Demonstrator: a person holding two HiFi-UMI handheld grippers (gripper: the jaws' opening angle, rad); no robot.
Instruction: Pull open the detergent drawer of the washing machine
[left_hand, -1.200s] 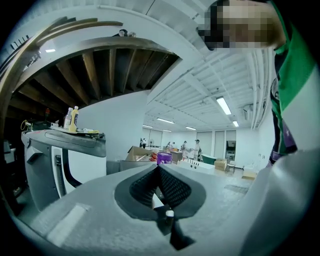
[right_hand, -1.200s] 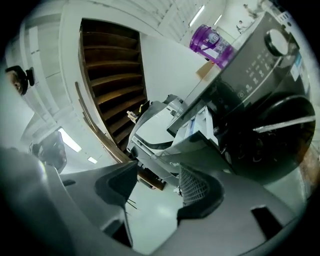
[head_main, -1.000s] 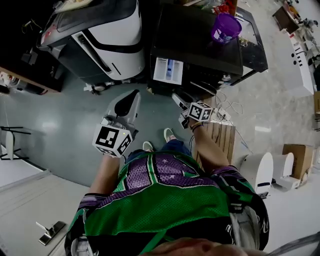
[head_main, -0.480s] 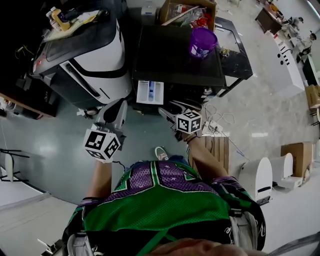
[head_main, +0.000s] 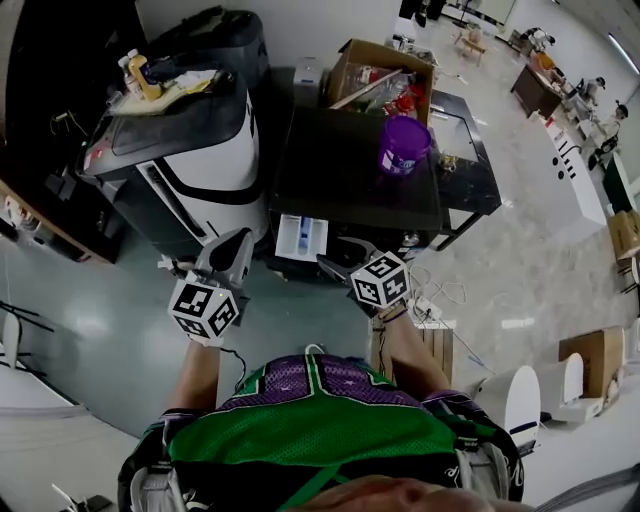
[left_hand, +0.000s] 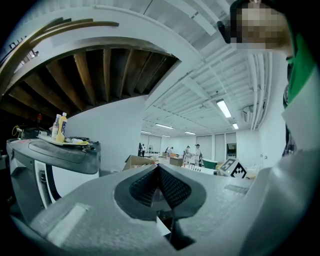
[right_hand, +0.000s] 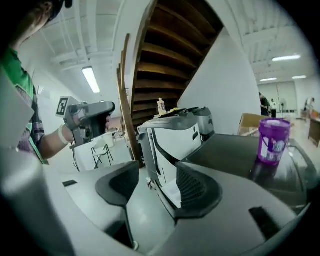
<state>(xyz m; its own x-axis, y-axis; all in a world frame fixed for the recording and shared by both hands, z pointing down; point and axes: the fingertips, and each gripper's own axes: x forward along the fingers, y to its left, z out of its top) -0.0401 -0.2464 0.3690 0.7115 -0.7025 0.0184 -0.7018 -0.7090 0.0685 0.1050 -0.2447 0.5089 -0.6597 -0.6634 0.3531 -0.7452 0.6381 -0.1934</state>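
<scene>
Head view: the left gripper (head_main: 238, 242) hangs before a white appliance (head_main: 200, 150), its 2 jaws pressed together on nothing. Right of it, the white detergent drawer (head_main: 300, 237) stands pulled out at the front left corner of the black washing machine (head_main: 350, 170). The right gripper (head_main: 336, 259), just beside the drawer, has its jaws apart and empty, though they have just been closing a little. A purple tub (head_main: 403, 146) sits near the machine top's right edge.

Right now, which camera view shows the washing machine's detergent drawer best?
The head view: it looks down into the detergent drawer, pulled out of the washing machine, compartments in plain sight. The right gripper view gives at most a pale edge-on sliver, hard to tell. The left gripper view misses it.
</scene>
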